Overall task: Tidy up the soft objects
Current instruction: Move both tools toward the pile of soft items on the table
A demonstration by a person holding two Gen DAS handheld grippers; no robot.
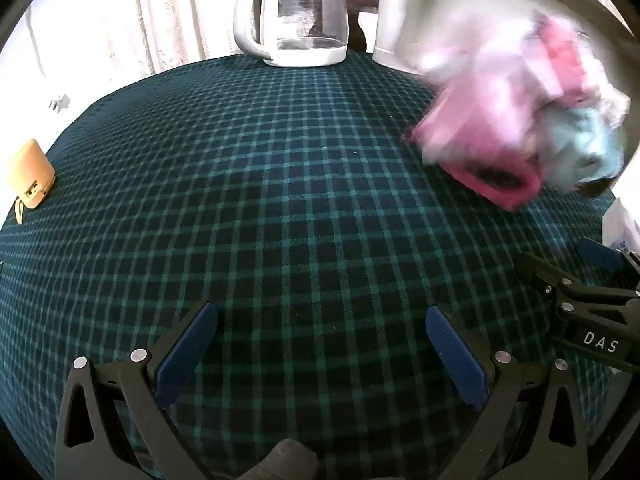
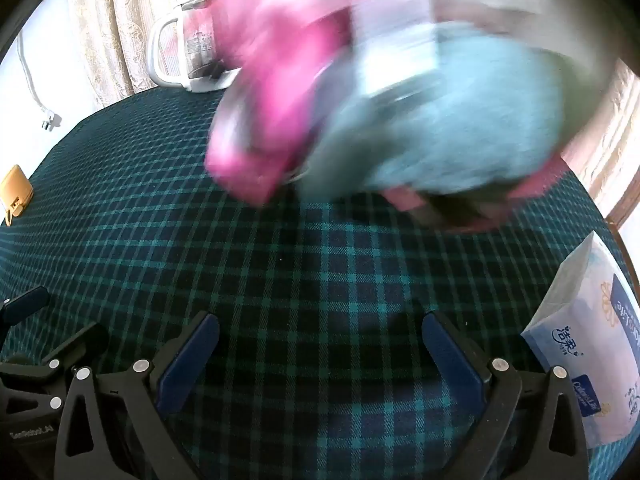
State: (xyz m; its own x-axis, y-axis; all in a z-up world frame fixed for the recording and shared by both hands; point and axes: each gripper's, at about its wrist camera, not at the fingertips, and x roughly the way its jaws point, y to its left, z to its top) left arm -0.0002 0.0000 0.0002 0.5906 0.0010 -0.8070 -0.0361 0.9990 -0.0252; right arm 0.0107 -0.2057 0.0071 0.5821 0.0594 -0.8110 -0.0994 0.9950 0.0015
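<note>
While both hand-held grippers (image 1: 320,354) (image 2: 320,354) gape empty, blurred soft pile (image 2: 380,120) sits ahead on tablecloth (image 1: 260,200).

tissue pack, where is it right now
In the right wrist view the white and blue soft tissue pack lies at the right edge of the green plaid tablecloth, beside the right gripper and nearer the camera than the blurred pink and blue cloth bundle.
</note>
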